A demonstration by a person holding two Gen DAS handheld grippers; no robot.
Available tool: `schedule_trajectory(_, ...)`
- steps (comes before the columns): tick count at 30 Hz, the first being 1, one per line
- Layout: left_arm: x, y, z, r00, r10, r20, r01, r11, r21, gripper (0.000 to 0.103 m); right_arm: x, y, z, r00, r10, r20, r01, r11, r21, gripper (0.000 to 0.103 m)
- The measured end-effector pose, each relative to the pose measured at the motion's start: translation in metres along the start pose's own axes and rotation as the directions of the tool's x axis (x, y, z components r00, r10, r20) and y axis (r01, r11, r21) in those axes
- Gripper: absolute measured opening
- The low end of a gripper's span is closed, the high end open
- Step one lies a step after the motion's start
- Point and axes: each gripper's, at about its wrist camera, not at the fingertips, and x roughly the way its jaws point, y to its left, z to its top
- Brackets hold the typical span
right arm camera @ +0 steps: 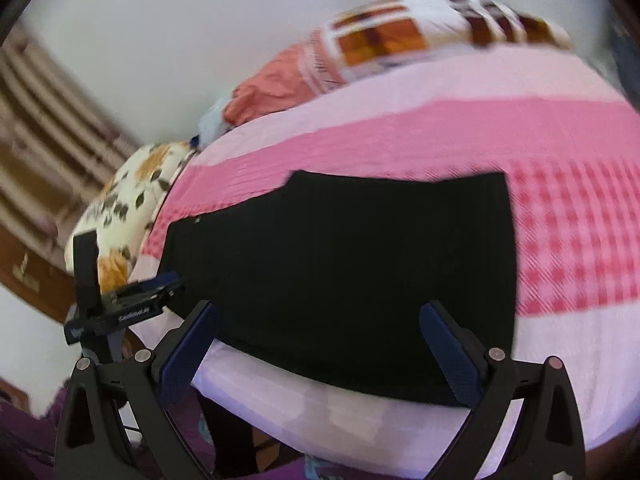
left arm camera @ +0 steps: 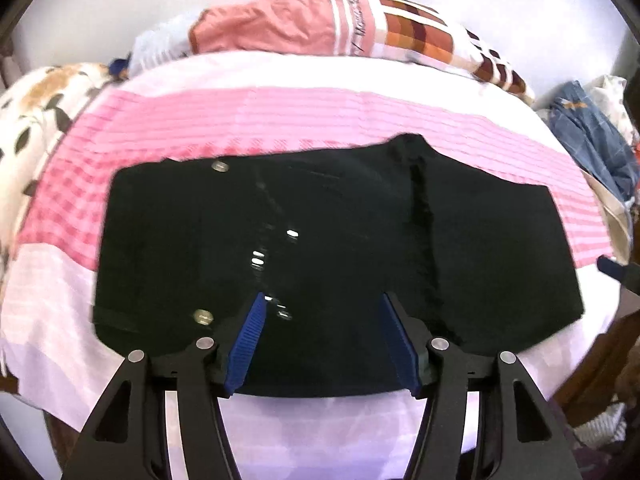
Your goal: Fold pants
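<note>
Black pants (left arm camera: 320, 240) lie folded into a wide flat rectangle on a bed with a pink and white sheet (left arm camera: 280, 120), several metal buttons showing on top. My left gripper (left arm camera: 323, 298) hovers over their near edge, open, nothing between its blue pads (left arm camera: 250, 336). In the right wrist view, which is blurred, the same pants (right arm camera: 340, 260) lie flat. My right gripper (right arm camera: 318, 307) is open wide above their near edge and holds nothing. The other gripper (right arm camera: 128, 308) shows at the pants' left end.
Pillows (left arm camera: 320, 24) in salmon and a brown check line the far side of the bed. A floral blanket (left arm camera: 36, 120) lies bunched at the left, and a pile of blue clothes (left arm camera: 592, 136) at the right. A wooden bed frame (left arm camera: 600, 368) shows at the lower right.
</note>
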Motion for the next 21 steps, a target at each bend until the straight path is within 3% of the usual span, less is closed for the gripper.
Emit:
schedule_trajectory(8, -0.004, 0.023, 0.007, 0.997, 0.075, 0.029, -0.075, 0.997, 0.002, 0.063, 0.034, 0.041, 0.002, 0.996, 0.045, -0.077, -0.049, 0.998, -0.044, 0.100)
schedule_trajectory(11, -0.004, 0.033, 0.008, 0.994, 0.104, 0.037, -0.104, 0.995, 0.006, 0.069, 0.042, 0.051, 0.000, 0.994, 0.054, -0.099, -0.060, 0.997, -0.053, 0.100)
schedule_trajectory(13, -0.004, 0.039, 0.009, 0.991, 0.124, 0.042, -0.124, 0.992, 0.002, 0.075, 0.046, 0.056, 0.001, 0.992, 0.055, -0.110, -0.062, 0.996, -0.059, 0.100)
schedule_trajectory(21, 0.002, 0.069, 0.012, 0.984, 0.177, 0.020, -0.177, 0.984, -0.027, 0.078, 0.061, 0.065, 0.005, 0.988, 0.075, -0.138, -0.081, 0.996, -0.039, 0.100)
